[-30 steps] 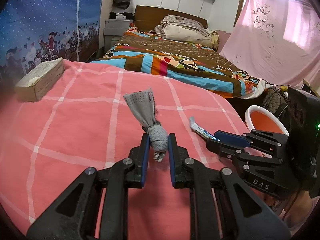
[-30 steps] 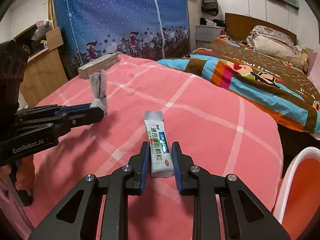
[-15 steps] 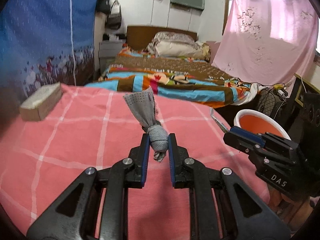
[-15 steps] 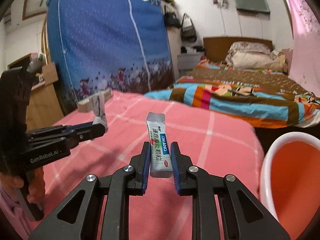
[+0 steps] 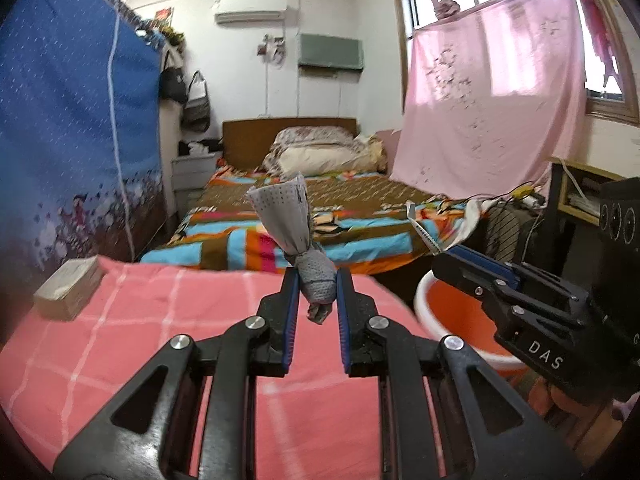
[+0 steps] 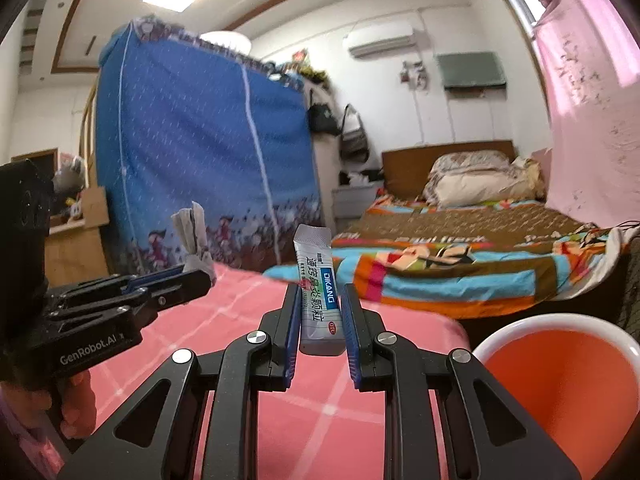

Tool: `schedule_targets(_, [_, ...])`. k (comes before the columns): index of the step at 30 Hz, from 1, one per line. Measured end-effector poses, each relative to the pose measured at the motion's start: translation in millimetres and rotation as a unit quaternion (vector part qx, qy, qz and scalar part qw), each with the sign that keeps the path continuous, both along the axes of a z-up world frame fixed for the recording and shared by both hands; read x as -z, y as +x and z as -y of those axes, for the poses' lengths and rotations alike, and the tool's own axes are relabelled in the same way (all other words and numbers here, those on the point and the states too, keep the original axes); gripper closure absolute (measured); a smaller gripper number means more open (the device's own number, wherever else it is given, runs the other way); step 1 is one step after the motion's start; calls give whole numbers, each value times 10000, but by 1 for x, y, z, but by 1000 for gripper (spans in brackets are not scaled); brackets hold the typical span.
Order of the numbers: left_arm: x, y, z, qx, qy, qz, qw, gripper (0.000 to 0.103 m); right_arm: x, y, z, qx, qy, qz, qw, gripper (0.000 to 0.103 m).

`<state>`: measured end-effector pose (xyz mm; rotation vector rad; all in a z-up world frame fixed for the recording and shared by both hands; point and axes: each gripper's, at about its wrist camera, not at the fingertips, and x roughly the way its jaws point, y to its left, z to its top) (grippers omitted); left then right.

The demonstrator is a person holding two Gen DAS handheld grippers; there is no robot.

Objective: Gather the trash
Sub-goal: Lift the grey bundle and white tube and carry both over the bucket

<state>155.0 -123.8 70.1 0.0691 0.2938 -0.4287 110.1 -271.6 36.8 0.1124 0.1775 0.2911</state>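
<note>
Left wrist view first: my left tongs [image 5: 317,292] are clamped on a knotted grey rag [image 5: 298,248], the blue pads pinching the ball of the knot while the loose end fans upward and a small tail hangs below. Under it lies the pink checked cover [image 5: 132,344], with a tan block [image 5: 70,288] sitting near its far left edge. Off to the right I see my right tongs [image 5: 444,258] from the side, a thin sachet [image 5: 422,232] poking up out of their tip, and just beneath them the orange bin with the white rim [image 5: 452,320]. Over to the right wrist view: the right tongs [image 6: 320,320] are clenched on that sachet [image 6: 318,292], a white and silver stick pack with a blue band and printed lettering, standing nearly upright between the pads, its top edge curled. The bin [image 6: 560,376] sits low at the right, its mouth open toward me, beside the edge of the cover. On the left the other tongs [image 6: 200,276] hold the rag [image 6: 194,240] up, and a hand [image 6: 76,404] grips their handle below. Beyond, a bed with a striped quilt [image 6: 460,268] runs to the wall.
</note>
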Motion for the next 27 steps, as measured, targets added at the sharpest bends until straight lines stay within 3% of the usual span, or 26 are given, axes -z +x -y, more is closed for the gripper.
schedule_targets(9, [-11, -15, 48, 530, -74, 415, 9977, 81, -12, -32, 44, 582, 112, 515, 9969, 85])
schedule_targets(16, [-3, -23, 91, 1000, 179, 499, 9936, 81, -13, -52, 74, 1045, 55, 661, 9923, 85])
schedule_targets(22, [7, -22, 119, 1303, 321, 212, 9907, 81, -6, -54, 101, 1402, 192, 448, 9889, 85])
schedule_targets(27, [14, -13, 135, 1503, 374, -276, 9876, 81, 5, -45, 122, 1634, 365, -50, 9859, 85])
